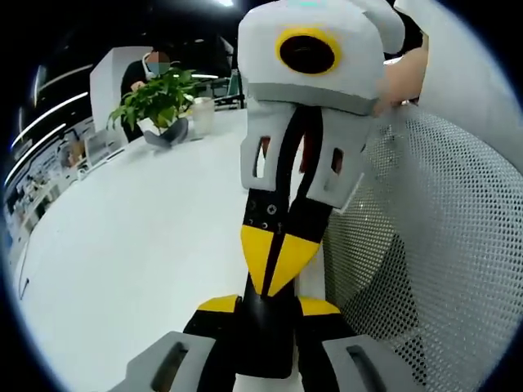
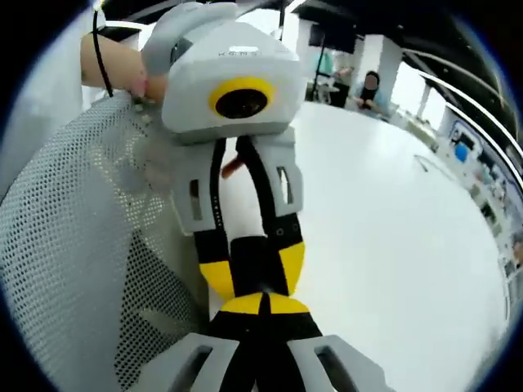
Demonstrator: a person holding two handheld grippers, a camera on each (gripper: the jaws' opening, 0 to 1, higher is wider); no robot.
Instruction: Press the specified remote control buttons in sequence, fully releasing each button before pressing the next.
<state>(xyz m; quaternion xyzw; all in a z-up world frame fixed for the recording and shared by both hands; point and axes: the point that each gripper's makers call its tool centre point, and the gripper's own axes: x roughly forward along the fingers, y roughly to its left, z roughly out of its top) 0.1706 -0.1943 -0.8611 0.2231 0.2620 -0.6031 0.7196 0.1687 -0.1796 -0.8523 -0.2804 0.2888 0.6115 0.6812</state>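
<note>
A black remote control point(image 1: 265, 343) sits clamped between the yellow-tipped jaws of my left gripper point(image 1: 270, 306), seen end-on so its buttons are hidden. My right gripper point(image 1: 275, 278) comes down from above with its yellow tips shut together, and they touch the remote's top. In the right gripper view, my right gripper point(image 2: 263, 306) is shut with its tips against the black remote point(image 2: 257, 261). The left gripper point(image 2: 255, 273) holds the remote from the far side. Both hover above the white table point(image 1: 139, 245).
A grey mesh chair back point(image 1: 441, 269) stands close on one side, also seen as mesh point(image 2: 73, 269). A potted plant point(image 1: 159, 102) and a white cup point(image 1: 202, 114) stand at the table's far end. People sit beyond the table. A hand point(image 2: 114, 69) holds the left gripper.
</note>
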